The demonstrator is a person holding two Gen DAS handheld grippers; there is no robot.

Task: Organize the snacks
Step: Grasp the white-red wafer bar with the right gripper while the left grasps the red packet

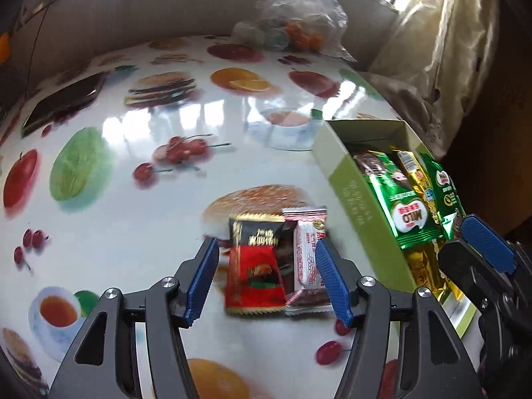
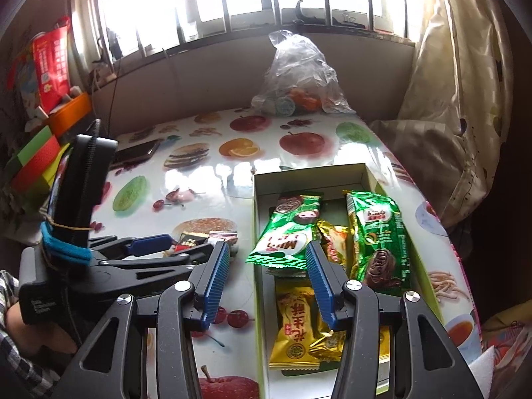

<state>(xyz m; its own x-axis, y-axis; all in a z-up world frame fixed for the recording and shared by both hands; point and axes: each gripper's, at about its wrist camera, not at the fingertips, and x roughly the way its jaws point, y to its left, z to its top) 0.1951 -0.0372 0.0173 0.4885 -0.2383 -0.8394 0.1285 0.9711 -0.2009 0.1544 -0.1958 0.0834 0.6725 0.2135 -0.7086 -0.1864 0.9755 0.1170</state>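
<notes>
The left tongs [image 1: 267, 267] are wide open, low over the worktop [image 1: 139, 206]. Two small snacks lie flat between their blue pads, side by side and touching. The black and red packet [image 1: 256, 266] is at 9 o'clock. The pink and white packet [image 1: 307, 266] is at 3 o'clock, very near the right pad. I think the job now is to pick up one of these two. To do it well, the tongs should slide a little toward 9 o'clock, so only the black and red packet is in the middle. Then they should squeeze slowly, because the thin wrapper may slip or both may lift.

At 3 o'clock from these snacks sits the green box [image 1: 352, 206], where the snacks go. It already has green Milo packets [image 2: 289, 236] and a yellow packet [image 2: 296, 329] inside. The right tongs [image 2: 267, 277] are open too, holding nothing, over the near left side of the box.

The worktop is white and shiny, with pictures of burgers, apples and cherries. A dark phone [image 2: 136, 153] lies at 10 o'clock. A clear plastic bag [image 2: 299, 76] sits at 12 o'clock, under the bright window [image 2: 232, 0]. A pale curtain [image 2: 465, 99] hangs at 2 o'clock.
</notes>
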